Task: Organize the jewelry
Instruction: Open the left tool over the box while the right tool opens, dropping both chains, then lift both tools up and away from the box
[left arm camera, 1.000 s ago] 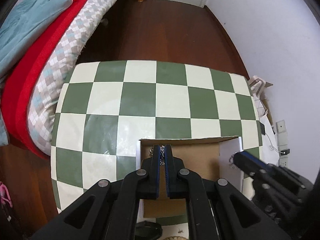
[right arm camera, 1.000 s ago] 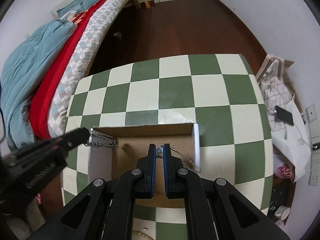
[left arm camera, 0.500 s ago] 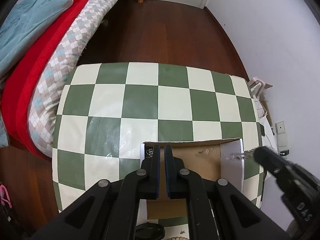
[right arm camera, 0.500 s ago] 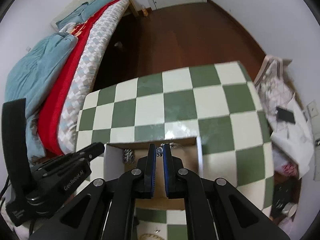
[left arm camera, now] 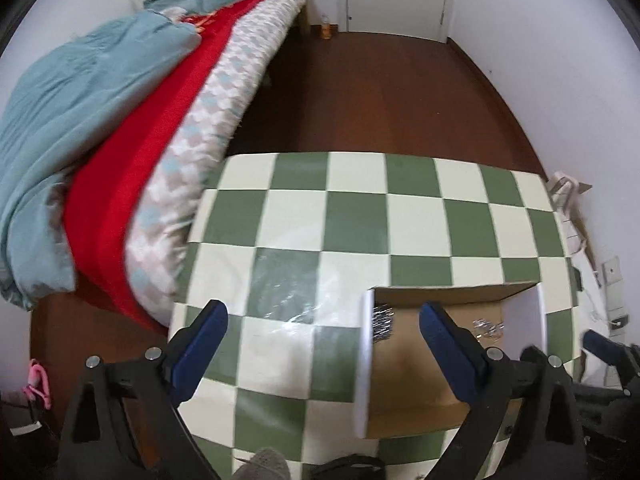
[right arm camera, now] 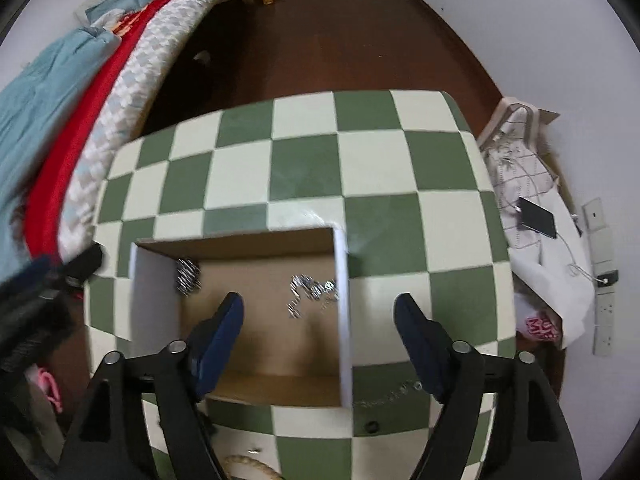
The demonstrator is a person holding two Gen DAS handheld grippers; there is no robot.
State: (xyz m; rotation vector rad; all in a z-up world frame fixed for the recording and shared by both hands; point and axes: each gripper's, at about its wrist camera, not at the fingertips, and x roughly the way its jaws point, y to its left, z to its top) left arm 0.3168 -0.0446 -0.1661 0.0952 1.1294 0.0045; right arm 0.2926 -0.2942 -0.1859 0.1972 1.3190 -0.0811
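An open cardboard box (right arm camera: 342, 312) with white side walls sits on the green-and-white checkered table (right arm camera: 304, 148). A bunched silver chain (right arm camera: 187, 276) lies in the box's far left corner and a thinner silver chain (right arm camera: 310, 288) lies by the right wall. In the left wrist view the box (left arm camera: 366, 352) holds the same chains, one bunched (left arm camera: 382, 320) and one thin (left arm camera: 488, 326). My right gripper (right arm camera: 320, 324) is open and empty above the box. My left gripper (left arm camera: 320, 332) is open and empty over the box's left wall.
A bed with red and teal bedding (left arm camera: 120, 128) borders the table's left side. White bags and a phone (right arm camera: 536, 220) lie on the floor to the right. More jewelry, a beaded strand (right arm camera: 248, 464), lies at the table's near edge. Dark wood floor lies beyond.
Both grippers have opened and released their chains, which now lie in the box. Both grippers have pulled back and risen from the box.
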